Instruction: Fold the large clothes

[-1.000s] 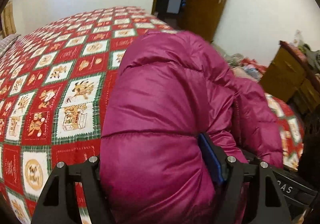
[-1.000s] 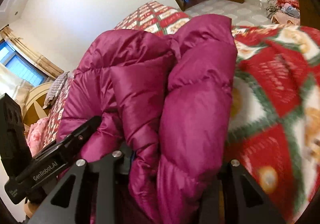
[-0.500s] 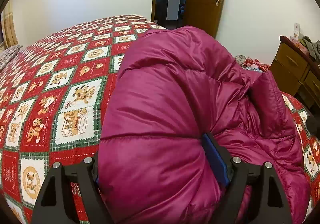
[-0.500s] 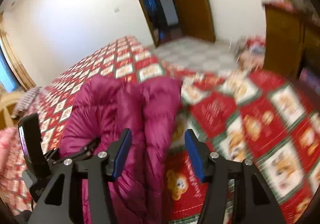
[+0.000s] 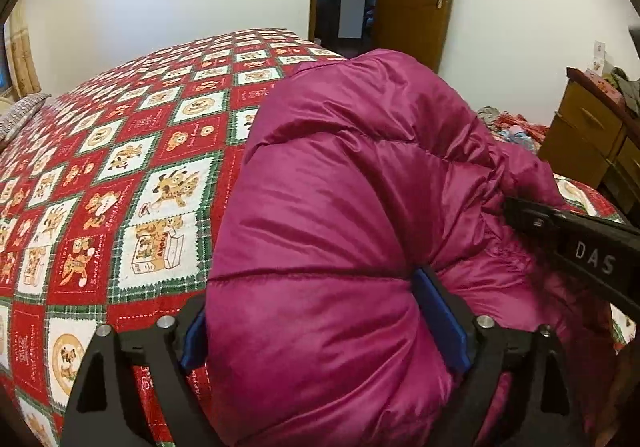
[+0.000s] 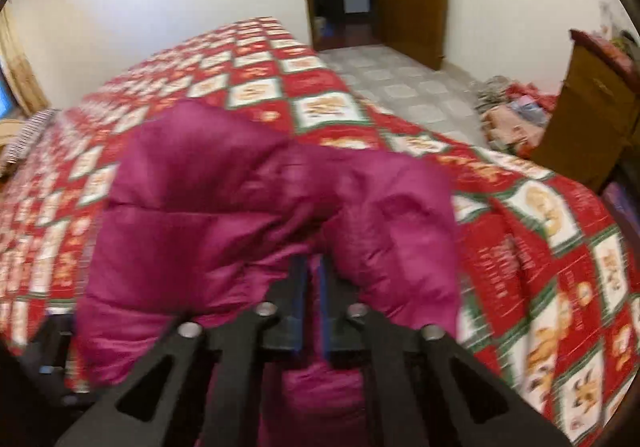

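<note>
Puffy magenta jacket bunched on the bed, mid-fold, both claws on it

The left claw has just been opening and stands wide around a fat roll of jacket, its blue pads against the sides; the right claw has just snapped almost shut on a thin pinch of fabric. Next, I'd judge, comes drawing that pinch across and flattening the bulk, which will spring back. Only the left view shows the right claw's body from outside; only the right view shows the tiled floor beyond the bed
</note>
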A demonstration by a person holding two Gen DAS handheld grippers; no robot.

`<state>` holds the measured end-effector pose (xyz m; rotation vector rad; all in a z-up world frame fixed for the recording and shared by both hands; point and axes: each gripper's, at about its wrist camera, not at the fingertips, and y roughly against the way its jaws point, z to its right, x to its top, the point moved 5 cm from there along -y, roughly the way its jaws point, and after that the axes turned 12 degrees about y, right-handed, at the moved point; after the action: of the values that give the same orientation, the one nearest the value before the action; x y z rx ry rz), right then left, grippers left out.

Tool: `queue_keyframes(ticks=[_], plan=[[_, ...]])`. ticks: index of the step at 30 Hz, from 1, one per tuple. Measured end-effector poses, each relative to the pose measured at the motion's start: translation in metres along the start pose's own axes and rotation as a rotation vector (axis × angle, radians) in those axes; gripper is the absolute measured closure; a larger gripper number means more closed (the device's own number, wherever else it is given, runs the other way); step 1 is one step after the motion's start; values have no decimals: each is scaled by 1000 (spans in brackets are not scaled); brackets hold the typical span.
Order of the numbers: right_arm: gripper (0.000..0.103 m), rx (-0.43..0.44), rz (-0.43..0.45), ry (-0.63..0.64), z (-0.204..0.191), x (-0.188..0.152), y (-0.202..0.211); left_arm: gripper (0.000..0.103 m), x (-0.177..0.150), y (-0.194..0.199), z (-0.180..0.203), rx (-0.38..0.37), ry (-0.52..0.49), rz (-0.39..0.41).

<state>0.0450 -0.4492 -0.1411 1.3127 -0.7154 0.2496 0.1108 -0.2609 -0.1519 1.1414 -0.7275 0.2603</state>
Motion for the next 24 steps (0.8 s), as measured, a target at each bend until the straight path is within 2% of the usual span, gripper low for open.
queue_keyframes(ticks=[4,7,12,13,15,17,18,21,24], plan=[[103,5,-13,-34,13,-12,-13,3,3,-7,0,28,6,-9],[103,-6,-26,-39,16,-9,-24,3,5,-13,2,31,-3,-21],[103,40,-52,-80,26,-5,-35,3,12,-14,-2,-13,12,-98],[103,45,-45,-86,26,-7,-33,3,15,-11,-2,-19,5,-97],[103,64,-37,-110,29,-10,-32,3,30,0,-5,-18,-2,-38],[103,76,-33,-123,30,-11,-32,3,50,6,-8,14,-13,45],[103,76,-32,-124,30,-11,-32,3,60,4,-7,35,-15,61],[103,69,-30,-120,28,-10,-32,3,80,-27,-4,60,-12,6],[103,78,-26,-128,29,-9,-34,3,85,-54,3,103,-33,-15]])
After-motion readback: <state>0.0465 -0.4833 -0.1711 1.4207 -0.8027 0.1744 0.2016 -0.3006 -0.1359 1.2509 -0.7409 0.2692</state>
